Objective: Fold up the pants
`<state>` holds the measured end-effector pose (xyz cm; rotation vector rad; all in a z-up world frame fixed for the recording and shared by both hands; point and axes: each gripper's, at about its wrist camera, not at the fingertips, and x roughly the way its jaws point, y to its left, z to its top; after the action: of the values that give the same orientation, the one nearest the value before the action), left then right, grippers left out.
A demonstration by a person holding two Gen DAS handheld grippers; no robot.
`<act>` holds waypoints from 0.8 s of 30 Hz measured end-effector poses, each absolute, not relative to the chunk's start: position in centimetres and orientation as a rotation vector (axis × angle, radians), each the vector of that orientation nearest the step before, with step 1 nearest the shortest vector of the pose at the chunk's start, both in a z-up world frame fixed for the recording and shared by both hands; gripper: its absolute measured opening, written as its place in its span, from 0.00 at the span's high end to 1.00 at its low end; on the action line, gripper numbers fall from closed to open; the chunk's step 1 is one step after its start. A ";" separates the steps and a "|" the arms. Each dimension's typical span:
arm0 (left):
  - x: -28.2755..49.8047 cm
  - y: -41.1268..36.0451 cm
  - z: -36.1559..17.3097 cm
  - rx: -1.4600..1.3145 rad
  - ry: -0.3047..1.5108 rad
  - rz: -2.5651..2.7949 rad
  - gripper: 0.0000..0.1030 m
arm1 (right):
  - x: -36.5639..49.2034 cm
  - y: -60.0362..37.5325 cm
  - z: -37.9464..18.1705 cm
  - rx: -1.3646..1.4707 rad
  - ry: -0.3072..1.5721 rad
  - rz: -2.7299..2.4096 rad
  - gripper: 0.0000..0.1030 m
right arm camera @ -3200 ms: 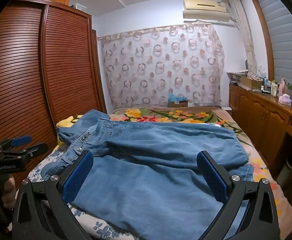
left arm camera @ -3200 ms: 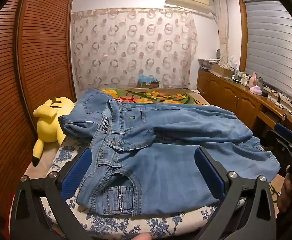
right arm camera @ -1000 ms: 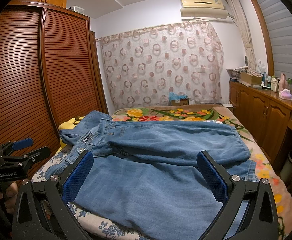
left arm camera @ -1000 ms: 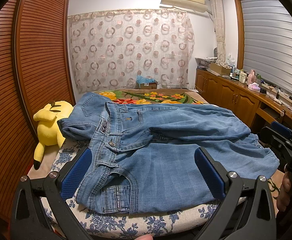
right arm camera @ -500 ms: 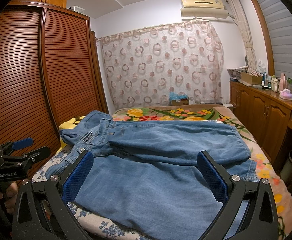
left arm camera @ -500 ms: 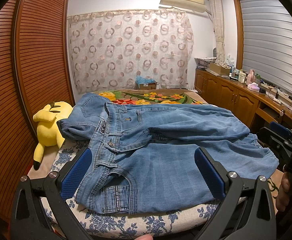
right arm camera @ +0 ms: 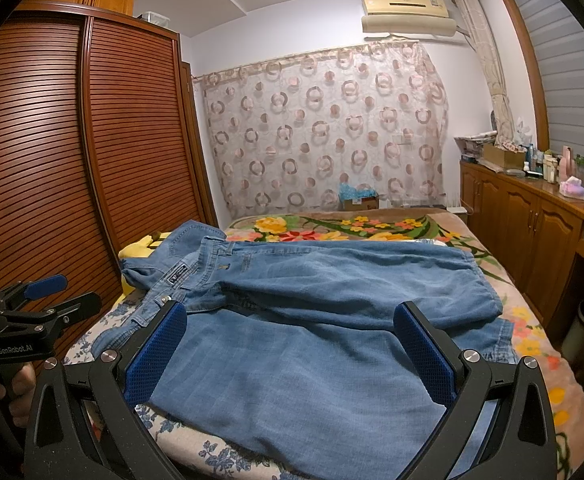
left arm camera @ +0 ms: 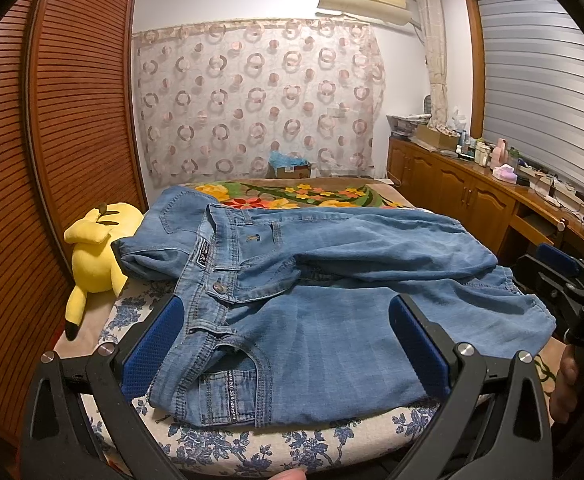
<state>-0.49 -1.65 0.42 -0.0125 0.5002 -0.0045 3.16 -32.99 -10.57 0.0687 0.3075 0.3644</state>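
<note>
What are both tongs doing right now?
Left tongs: open, empty, above the jeans.
Right tongs: open, empty.

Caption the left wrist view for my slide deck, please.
Open left gripper poised above blue jeans spread on the floral-sheeted bed, yellow plush toy alongside.

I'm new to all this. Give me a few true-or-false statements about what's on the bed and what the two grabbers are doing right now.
1. The jeans lie spread on the bed. True.
2. The left gripper is clamped on the waistband. False: it is open and holds nothing.
3. A yellow plush toy lies by the waistband end. True.
4. The right gripper grips a trouser leg. False: it is open too.
</note>
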 end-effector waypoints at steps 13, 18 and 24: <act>1.4 -0.1 -1.7 -0.031 0.582 -0.045 0.00 | 4.8 -32.3 -11.2 0.044 0.374 0.365 0.01; 2.3 1.2 -2.5 -0.036 0.597 -0.041 0.00 | 5.6 -32.2 -11.1 0.026 0.401 0.362 0.02; 3.3 2.5 -3.7 -0.046 0.622 -0.051 0.03 | 7.1 -32.0 -10.8 0.013 0.442 0.358 0.05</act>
<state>3.28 2.45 -3.70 -0.0461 0.6221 -0.0506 7.08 -32.03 -10.75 0.0126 0.4423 0.3577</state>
